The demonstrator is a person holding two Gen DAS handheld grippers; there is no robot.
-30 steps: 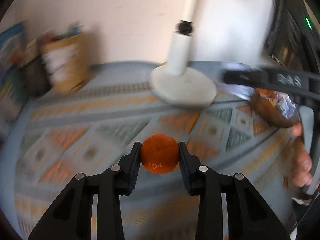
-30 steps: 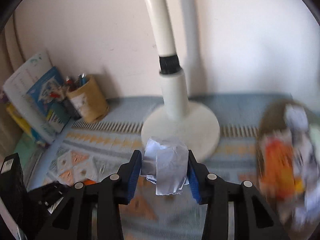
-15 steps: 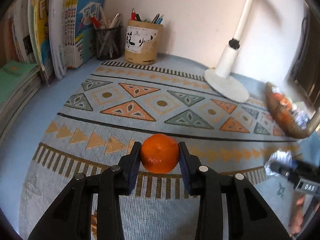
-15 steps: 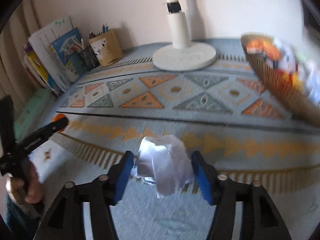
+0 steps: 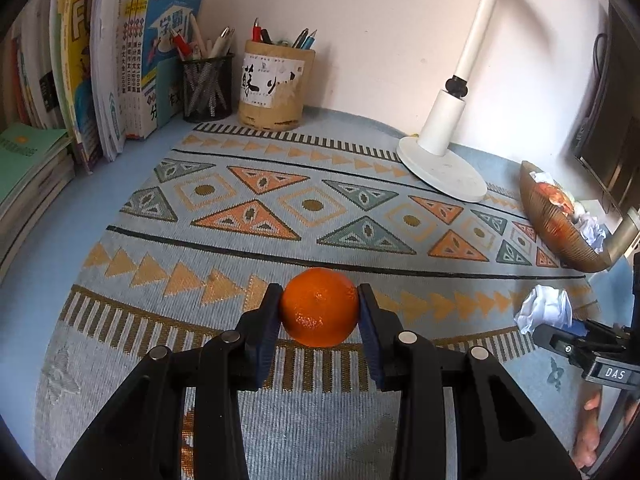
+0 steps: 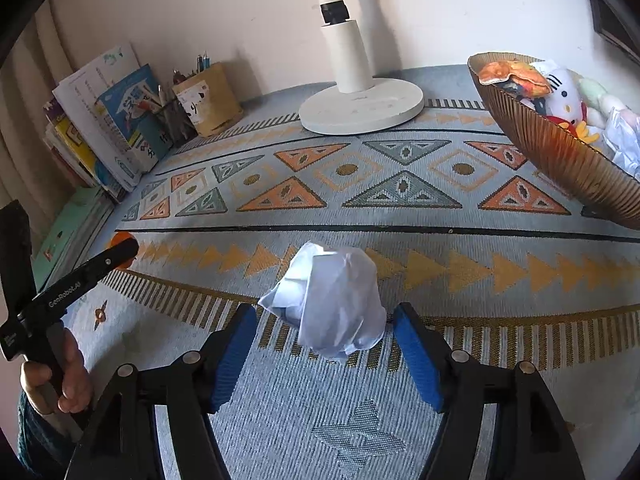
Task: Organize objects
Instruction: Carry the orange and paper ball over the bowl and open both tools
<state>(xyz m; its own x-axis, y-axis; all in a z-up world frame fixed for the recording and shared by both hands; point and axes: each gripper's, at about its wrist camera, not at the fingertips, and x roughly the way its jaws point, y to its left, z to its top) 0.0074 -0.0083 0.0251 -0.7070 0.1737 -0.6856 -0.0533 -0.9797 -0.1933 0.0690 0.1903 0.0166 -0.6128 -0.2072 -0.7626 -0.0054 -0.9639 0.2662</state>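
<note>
Since half a second ago my right claw point(image 6: 325, 334) has spread wider, and the crumpled paper point(image 6: 330, 300) now sits between the blue pads point(image 6: 418, 360) without clear contact; I cannot tell whether it rests on the patterned mat point(image 6: 400, 200) or hangs. My left claw point(image 5: 319, 314) pinches the orange point(image 5: 319, 307) firmly, low over the mat. At two o'clock in the right view the ribbed bowl point(image 6: 560, 148) is cut off by the edge, holding toys and paper. The lamp base point(image 6: 362, 110) stands at twelve o'clock, its head out of sight.
</note>
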